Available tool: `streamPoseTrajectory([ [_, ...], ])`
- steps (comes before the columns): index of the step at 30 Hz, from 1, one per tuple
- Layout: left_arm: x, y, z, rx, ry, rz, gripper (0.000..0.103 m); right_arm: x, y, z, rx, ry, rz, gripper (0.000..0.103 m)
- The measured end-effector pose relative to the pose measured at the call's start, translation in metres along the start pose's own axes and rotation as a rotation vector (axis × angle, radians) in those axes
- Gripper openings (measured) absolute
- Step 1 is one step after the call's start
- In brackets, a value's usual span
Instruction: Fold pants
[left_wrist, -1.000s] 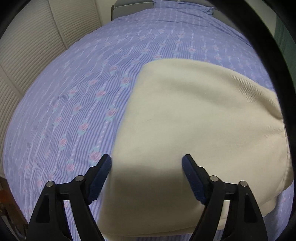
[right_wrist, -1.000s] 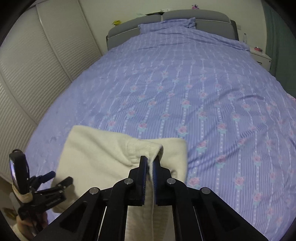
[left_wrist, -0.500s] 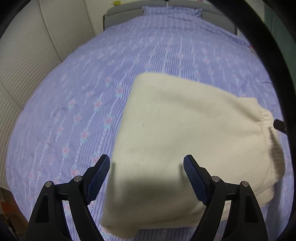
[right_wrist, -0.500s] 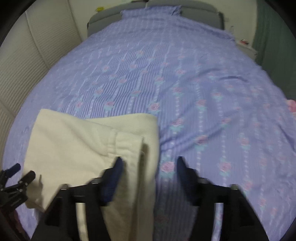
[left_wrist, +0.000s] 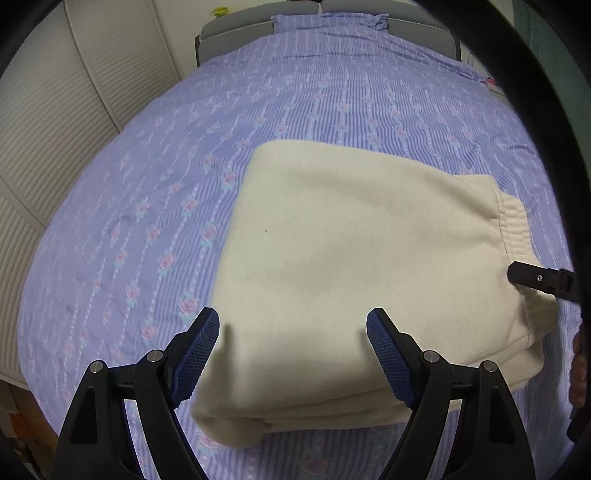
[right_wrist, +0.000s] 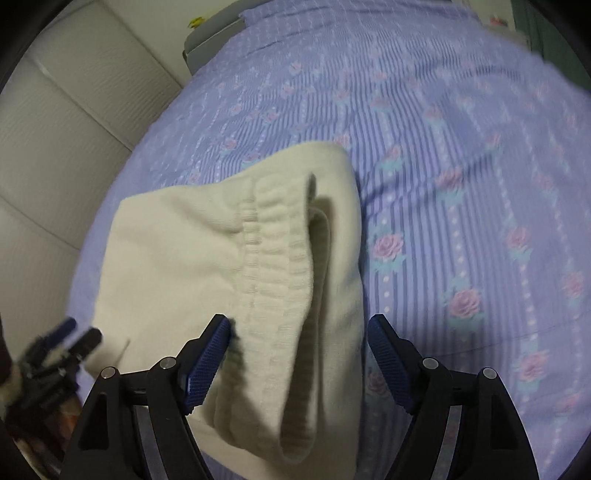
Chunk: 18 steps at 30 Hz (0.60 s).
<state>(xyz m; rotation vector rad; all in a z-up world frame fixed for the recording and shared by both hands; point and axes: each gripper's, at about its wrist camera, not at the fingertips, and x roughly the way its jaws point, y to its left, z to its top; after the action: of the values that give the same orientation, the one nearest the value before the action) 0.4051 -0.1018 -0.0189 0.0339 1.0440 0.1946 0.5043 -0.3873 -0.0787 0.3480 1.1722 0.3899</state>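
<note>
- A second ago the right tongs (right_wrist: 297, 360) pinched the waistband; now they gape with nothing held, and the cloth has dropped flat.
- Left tongs (left_wrist: 293, 354), low in the frame, are spread wide over the near fold, empty.
- The cream pants (left_wrist: 354, 258) lie as a folded stack mid-frame on the bed (left_wrist: 147, 206); the waistband (right_wrist: 277, 266) lies at the right end.
- Folding looks nearly done; next comes smoothing the loose waistband or withdrawing.
</note>
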Motion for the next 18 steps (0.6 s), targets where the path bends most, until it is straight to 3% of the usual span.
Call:
streamPoseTrajectory([
  [6,0.003,0.004,0.000,-0.009,-0.011,0.052,0.082,0.017,-0.033,-0.007,0.157,0.059,0.156,0.078],
  [8,0.004,0.009,0.002,-0.008,-0.022,0.066,0.082,0.019,-0.033,-0.008,0.157,0.069,0.159,0.077],
  [11,0.007,0.022,0.008,-0.015,-0.026,0.072,0.084,0.021,-0.028,-0.007,0.140,0.092,0.144,0.064],
  [13,0.012,0.030,0.012,-0.019,-0.008,0.066,0.089,0.019,-0.020,-0.007,0.117,0.094,0.109,0.057],
  [18,0.019,0.047,0.016,-0.027,0.036,0.019,0.089,0.020,0.017,-0.007,0.062,0.068,-0.110,0.050],
])
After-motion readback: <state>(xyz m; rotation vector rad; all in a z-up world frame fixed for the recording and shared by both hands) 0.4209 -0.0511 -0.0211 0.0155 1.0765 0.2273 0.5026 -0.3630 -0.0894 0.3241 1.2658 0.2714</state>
